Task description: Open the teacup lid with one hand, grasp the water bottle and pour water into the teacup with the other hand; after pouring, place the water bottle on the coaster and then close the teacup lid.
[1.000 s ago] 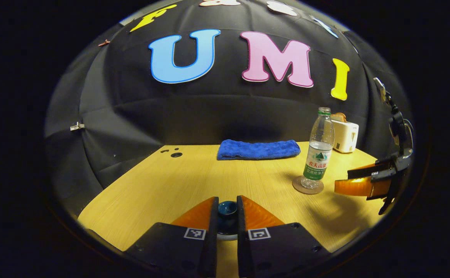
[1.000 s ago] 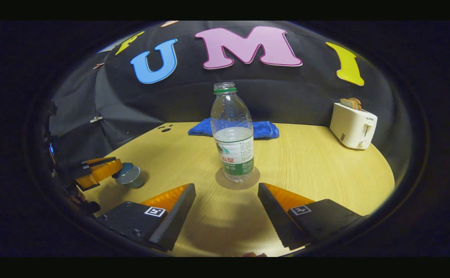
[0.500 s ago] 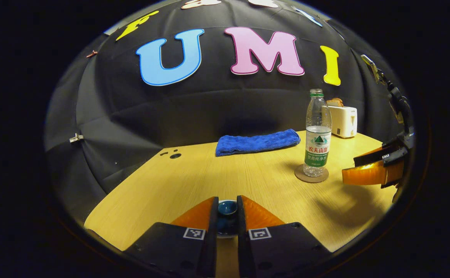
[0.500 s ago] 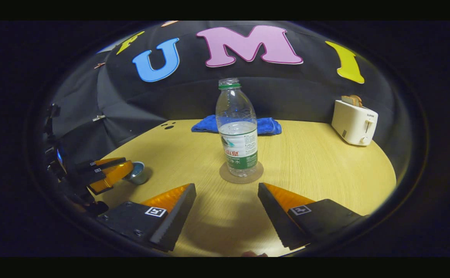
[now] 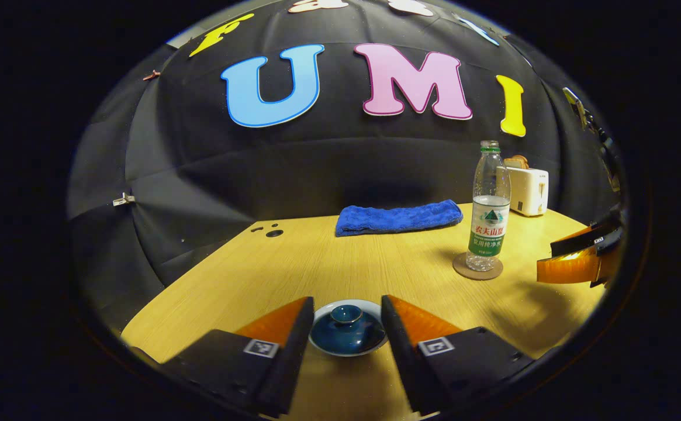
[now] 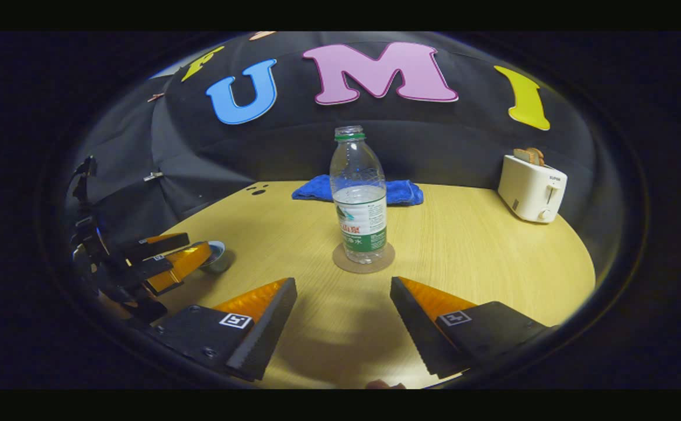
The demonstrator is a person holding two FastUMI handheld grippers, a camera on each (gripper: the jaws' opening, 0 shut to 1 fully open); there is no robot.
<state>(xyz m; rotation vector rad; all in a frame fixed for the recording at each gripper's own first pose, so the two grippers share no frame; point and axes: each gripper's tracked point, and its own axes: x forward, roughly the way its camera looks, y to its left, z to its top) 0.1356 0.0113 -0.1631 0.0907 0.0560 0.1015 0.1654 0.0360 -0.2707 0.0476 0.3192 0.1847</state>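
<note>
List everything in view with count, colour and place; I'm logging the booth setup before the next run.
Teacup lid: one, dark blue with a knob, on the teacup at the table's near edge, between the left gripper's fingers.
Water bottle: one, clear with green label, uncapped, upright on the coaster.
Coaster: one, brown, round, mid-table.
Towel: one, blue, folded at the table's far edge.
Toaster: one, white, far right, holding toast.
Table: one, light wood.
Left gripper: open around the lid.
Right gripper: open, short of the bottle.
</note>
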